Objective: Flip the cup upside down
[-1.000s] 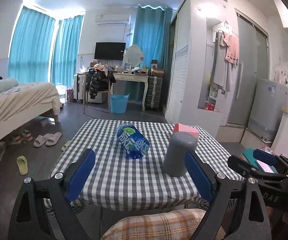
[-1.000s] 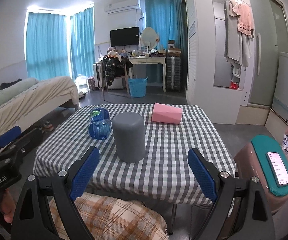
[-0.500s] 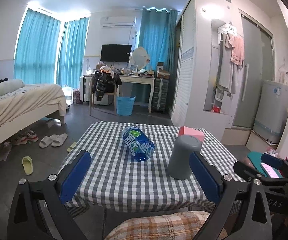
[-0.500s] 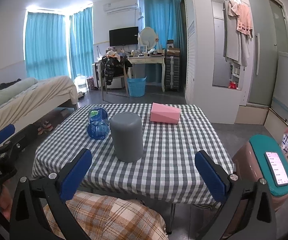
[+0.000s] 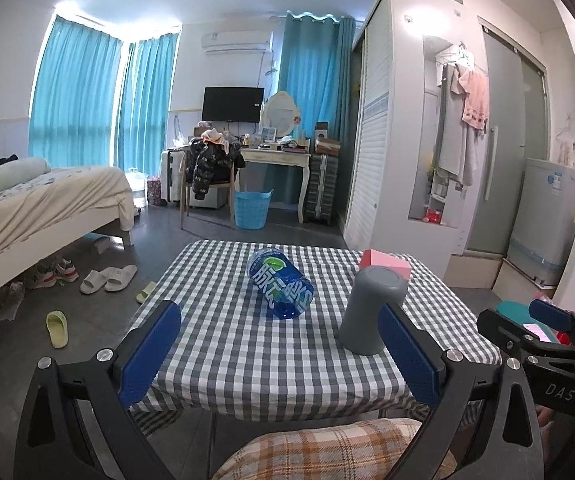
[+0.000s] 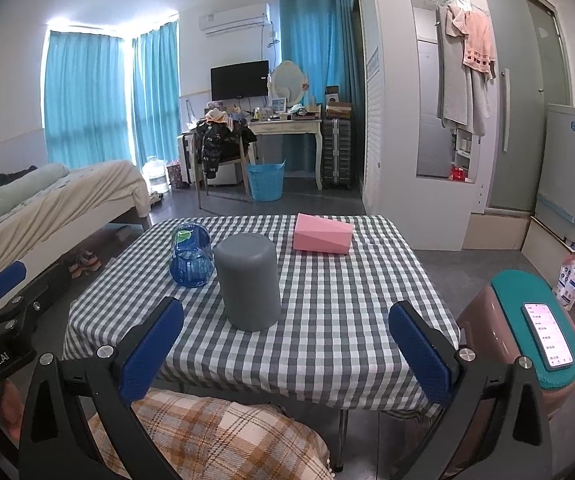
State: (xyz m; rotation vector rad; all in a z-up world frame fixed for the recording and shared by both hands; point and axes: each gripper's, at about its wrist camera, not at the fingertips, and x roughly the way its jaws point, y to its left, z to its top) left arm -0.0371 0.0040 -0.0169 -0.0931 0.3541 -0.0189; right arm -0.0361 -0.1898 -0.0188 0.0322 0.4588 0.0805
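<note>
Two grippers are before us, and both stand with jaws spread wide and nothing between them. Our left gripper (image 5: pixel 281 350) hangs short of the near edge of the checked table (image 5: pixel 223 344); our right gripper (image 6: pixel 285 346) hangs likewise at that edge, a little to the right.

Beyond the right gripper's blue pads (image 6: pixel 151 348) we see the grey cup (image 6: pixel 249 282) standing on the cloth near the table's middle. Its long axis is vertical, its closed flat end faces up, and its mouth rests down on the cloth. From the left wrist view the cup (image 5: pixel 371 308) sits towards the right side of the table, partly behind the right-hand pad.

Just left of the cup lies a blue bottle (image 6: pixel 189 256) on its side, close to but apart from it. Farther back rests a pink box (image 6: pixel 321 234), well apart from both.
</note>
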